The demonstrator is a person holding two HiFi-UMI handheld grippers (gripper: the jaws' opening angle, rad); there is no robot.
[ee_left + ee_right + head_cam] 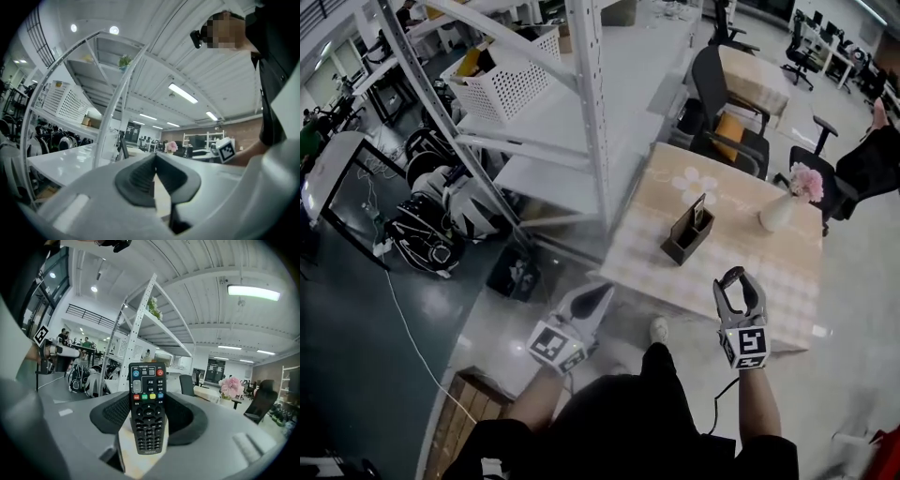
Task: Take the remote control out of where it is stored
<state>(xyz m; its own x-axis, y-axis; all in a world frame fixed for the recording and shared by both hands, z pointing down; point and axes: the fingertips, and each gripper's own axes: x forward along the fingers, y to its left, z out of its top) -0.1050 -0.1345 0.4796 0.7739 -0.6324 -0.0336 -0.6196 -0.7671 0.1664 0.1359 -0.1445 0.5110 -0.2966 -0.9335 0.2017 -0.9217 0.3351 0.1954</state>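
A black remote control (pixel 148 404) with coloured buttons stands upright between the pads of my right gripper (pixel 148 416), its lower end free above the table. The pads press on its two sides. In the head view my right gripper (pixel 741 281) hovers over the near edge of the checked table (pixel 769 272), a little right of the dark holder (pixel 682 244). A slim dark item (pixel 698 211) still stands in that holder. My left gripper (pixel 598 298) hangs off the table's left edge with its jaws together and nothing in them; its tips meet in the left gripper view (pixel 154 159).
A white vase of pink flowers (pixel 787 202) stands at the table's far right. A white metal shelf rack (pixel 591 122) with a white basket (pixel 511 80) rises on the left. Office chairs (pixel 722 103) stand behind the table. Bags (pixel 441 206) and a cardboard box (pixel 469 412) lie on the floor.
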